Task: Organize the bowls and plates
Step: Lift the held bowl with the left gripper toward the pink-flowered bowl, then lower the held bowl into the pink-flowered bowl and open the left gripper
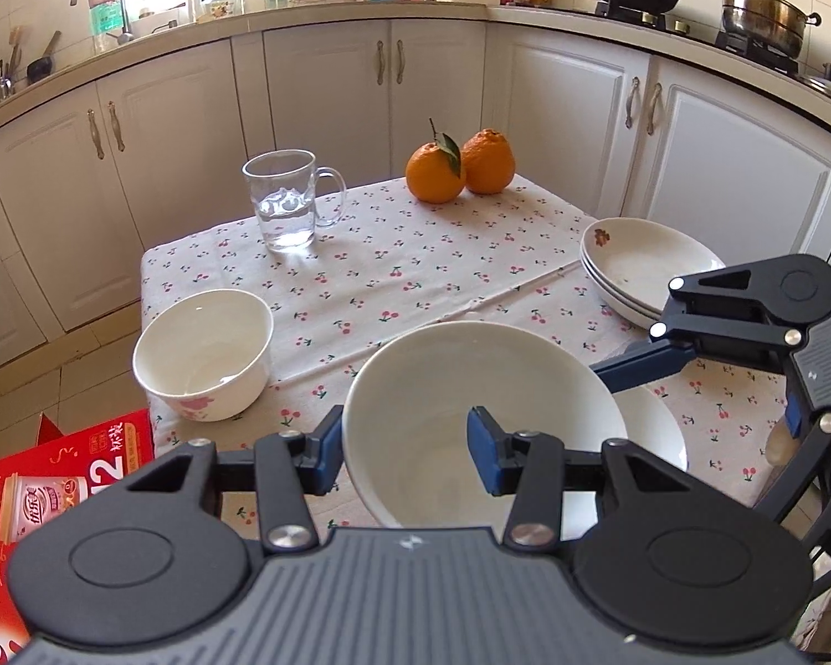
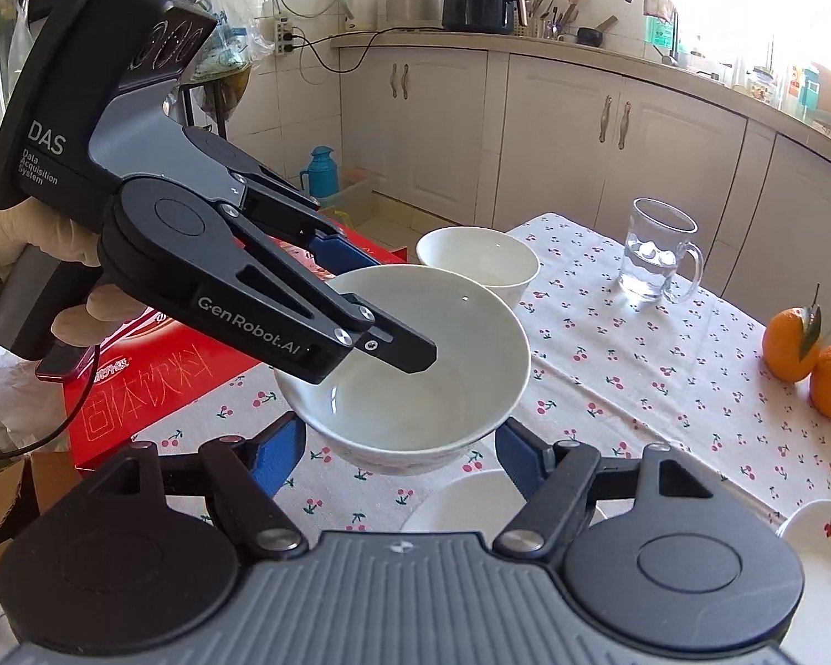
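In the left wrist view our left gripper is clenched on the wall of a white bowl, one pad outside the rim at nine o'clock, the other inside. The bowl rides above the cherry-print tablecloth, tilted toward us, with another white dish partly hidden beneath it at four o'clock. A second bowl sits at the cloth's nine o'clock edge, a stack of plates at two o'clock, a glass mug and two oranges toward twelve. Our right gripper reaches in from three o'clock, one blue finger against the bowl's far side.

In the right wrist view the left gripper comes from ten o'clock and pinches the bowl by its rim. Our right gripper has its blue fingers spread either side of the bowl's base; we cannot tell whether they press it. We judge the bowl is lifted for nesting, probably into the second bowl at twelve o'clock.
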### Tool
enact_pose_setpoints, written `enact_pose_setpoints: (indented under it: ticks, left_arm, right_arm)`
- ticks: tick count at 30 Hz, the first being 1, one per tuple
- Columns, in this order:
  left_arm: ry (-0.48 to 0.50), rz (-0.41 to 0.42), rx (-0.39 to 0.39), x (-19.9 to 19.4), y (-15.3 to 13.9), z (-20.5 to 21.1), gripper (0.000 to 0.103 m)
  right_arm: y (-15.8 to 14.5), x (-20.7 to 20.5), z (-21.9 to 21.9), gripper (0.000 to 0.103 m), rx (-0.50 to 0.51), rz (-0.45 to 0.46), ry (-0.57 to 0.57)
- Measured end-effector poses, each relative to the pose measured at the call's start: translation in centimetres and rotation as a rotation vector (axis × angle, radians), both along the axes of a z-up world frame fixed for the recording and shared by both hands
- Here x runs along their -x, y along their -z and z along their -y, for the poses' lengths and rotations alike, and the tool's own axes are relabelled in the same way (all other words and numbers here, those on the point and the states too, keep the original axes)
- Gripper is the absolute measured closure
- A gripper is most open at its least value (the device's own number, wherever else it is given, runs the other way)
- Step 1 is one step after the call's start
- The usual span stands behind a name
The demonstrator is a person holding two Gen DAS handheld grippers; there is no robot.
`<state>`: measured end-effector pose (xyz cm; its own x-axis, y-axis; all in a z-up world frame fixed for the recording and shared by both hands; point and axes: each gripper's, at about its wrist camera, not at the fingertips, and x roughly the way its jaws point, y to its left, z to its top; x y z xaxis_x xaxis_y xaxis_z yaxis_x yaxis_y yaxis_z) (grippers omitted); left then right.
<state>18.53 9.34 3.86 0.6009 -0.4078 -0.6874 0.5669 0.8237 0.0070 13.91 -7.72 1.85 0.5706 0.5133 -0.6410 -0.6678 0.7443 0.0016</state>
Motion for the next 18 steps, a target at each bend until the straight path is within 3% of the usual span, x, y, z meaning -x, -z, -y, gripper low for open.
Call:
enact_pose_setpoints:
  ticks: [18]
  left_arm:
    - [0.115,-0.009,0.004,0.7,1.3,6.2,0.058]
  right_arm:
    - [0.1,2.5,5.9,0.023,-0.005,-0.015,0.116]
